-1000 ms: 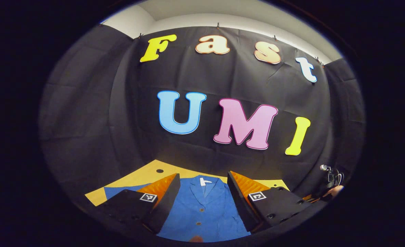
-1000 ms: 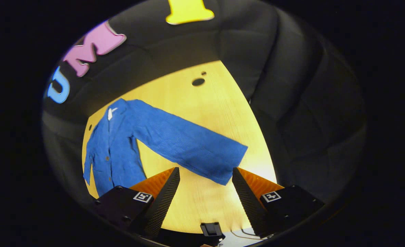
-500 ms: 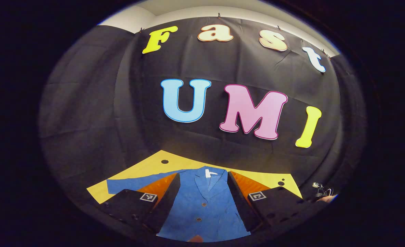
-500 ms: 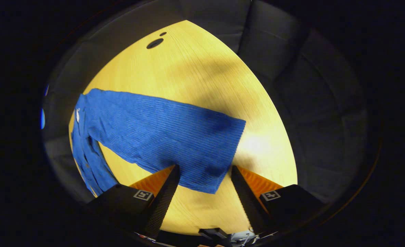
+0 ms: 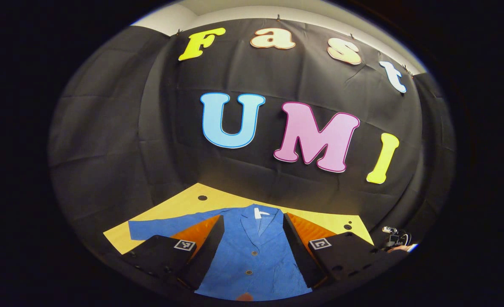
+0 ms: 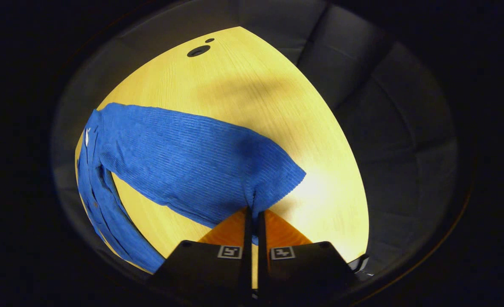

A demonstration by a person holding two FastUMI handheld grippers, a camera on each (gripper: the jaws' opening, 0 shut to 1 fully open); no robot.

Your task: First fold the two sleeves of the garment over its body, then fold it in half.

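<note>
The right tool has just drawn its two fingers together on the cuff end of the right sleeve; half a second ago they stood spread to either side of that cuff, and now they pinch a small ridge of cloth between them, so the sleeve is gripped and, as I judge it, ready to be carried over the body for the first fold. The left tool is spread wide and holds nothing, hovering over the front of the blue garment, much as it did a moment before. The garment lies flat on the yellow surface, buttons up, its collar at the far end near the booth's wall and its hem toward the person, so the body's long axis runs from the person away to the collar. The gripped sleeve runs out sideways and slightly toward the person from the shoulder beside the collar, its cuff well apart from the body. The left sleeve stretches out from the collar the other way, not yet folded.
</note>
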